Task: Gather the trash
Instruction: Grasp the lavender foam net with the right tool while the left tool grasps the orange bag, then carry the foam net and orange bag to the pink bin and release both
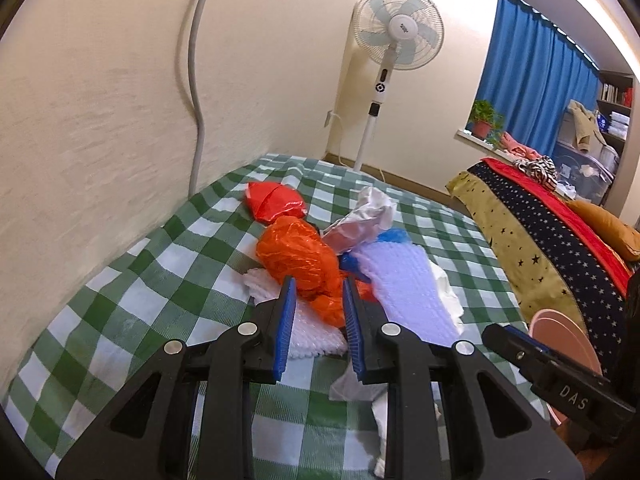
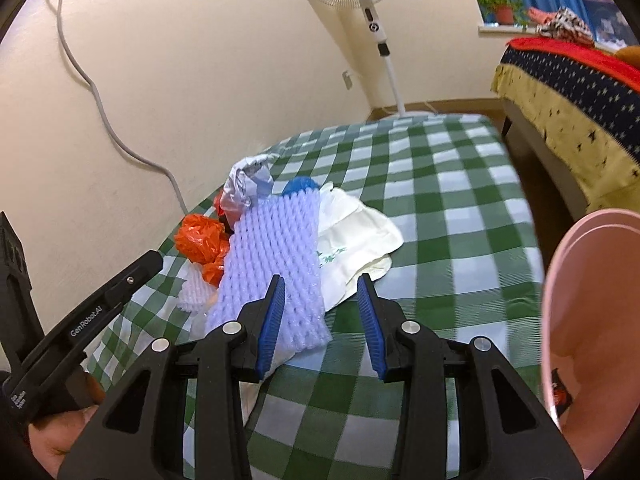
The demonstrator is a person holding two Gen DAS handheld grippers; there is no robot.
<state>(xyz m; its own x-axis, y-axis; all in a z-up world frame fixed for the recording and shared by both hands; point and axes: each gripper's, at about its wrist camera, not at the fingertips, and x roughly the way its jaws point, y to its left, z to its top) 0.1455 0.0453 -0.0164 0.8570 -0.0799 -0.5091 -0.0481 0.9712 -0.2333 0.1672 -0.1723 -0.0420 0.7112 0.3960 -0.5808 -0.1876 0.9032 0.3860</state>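
Left wrist view: the left gripper (image 1: pixel 319 280) is hovering part-open, its jaws framing the orange plastic bag (image 1: pixel 298 258) on the checked tablecloth (image 1: pixel 120 300), pinching nothing. The right gripper (image 2: pixel 321 284) is gaping empty over the lavender foam net (image 2: pixel 276 256). Pink bin (image 2: pixel 576 320) waiting rightward. Approach step, I'd judge; next, lowering and closing.

Bright trash on green checks
Orange bag (image 1: pixel 298 258), lilac foam net (image 2: pixel 276 264), green-and-white checked cloth (image 2: pixel 452 208), blue curtain (image 1: pixel 532 76).
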